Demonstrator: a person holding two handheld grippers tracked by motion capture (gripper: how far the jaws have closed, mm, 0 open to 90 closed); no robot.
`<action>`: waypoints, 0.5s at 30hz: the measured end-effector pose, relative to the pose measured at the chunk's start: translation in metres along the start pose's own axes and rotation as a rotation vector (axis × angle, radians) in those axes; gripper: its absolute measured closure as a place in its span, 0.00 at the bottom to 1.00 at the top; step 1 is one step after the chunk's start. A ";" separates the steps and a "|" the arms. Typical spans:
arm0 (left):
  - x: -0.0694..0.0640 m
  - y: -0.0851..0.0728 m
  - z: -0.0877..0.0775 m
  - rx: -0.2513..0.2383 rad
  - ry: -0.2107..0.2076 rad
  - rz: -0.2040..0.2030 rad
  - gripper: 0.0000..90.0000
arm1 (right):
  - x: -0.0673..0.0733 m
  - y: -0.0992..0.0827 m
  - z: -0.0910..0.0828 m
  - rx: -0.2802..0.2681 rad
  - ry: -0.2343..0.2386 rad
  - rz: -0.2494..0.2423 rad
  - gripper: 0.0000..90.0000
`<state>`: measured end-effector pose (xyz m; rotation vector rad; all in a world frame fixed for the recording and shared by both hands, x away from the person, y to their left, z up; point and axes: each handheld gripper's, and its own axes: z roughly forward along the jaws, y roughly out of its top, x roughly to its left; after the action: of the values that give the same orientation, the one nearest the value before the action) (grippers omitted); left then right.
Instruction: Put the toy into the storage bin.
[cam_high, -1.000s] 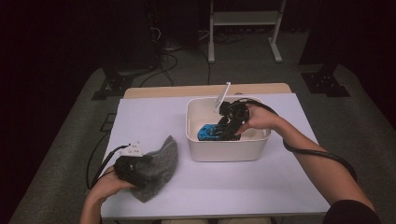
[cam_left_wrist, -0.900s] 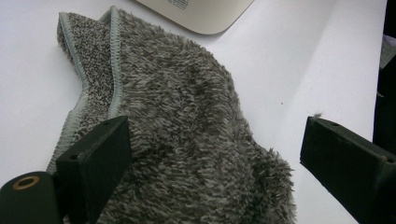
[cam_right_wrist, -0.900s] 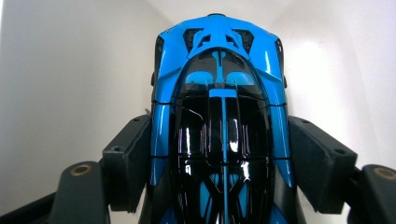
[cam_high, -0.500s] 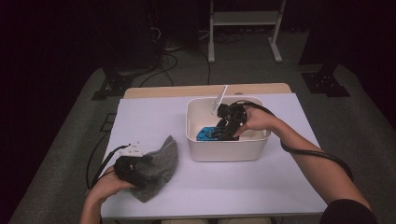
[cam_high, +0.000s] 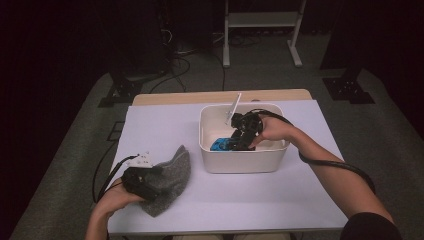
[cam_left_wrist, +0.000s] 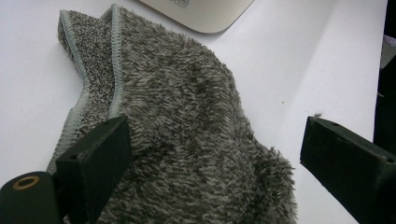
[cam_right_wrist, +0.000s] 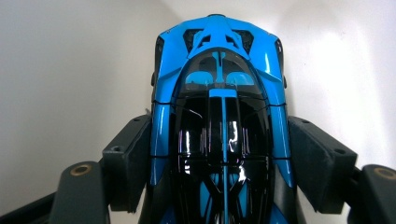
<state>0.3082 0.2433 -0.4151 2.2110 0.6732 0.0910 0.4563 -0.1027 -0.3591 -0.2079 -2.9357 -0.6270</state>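
2 grippers: 1 per hand
Right gripper (cam_right_wrist: 219, 154): inside white bin (cam_high: 242, 160), jaws clamped on blue toy car (cam_right_wrist: 219, 93)
Left gripper (cam_left_wrist: 215, 154): left of bin, jaws wide apart over grey cloth (cam_left_wrist: 187, 140), gripping nothing

1. The high view looks forward and down from above the person's side, taking in the whole white-covered table (cam_high: 240, 195).
2. The left gripper view sits low and close over a fluffy grey cloth (cam_left_wrist: 187, 140), also seen from above (cam_high: 167, 177).
3. The right gripper view looks closely along a glossy blue-and-black toy car (cam_right_wrist: 219, 116) inside the white plastic tub (cam_high: 240, 160), which the high view shares.
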 end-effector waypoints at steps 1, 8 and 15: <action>0.000 0.000 0.000 0.000 0.000 -0.001 0.09 | 0.000 0.000 0.000 0.000 0.003 0.001 0.30; 0.000 0.000 -0.001 -0.004 0.001 0.000 0.09 | -0.002 0.001 0.003 0.001 0.011 0.001 0.30; 0.000 0.000 -0.001 -0.004 0.001 -0.001 0.09 | -0.002 0.001 0.004 0.002 0.014 0.003 0.30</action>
<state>0.3076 0.2443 -0.4148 2.2074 0.6740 0.0931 0.4584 -0.1002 -0.3628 -0.2064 -2.9220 -0.6219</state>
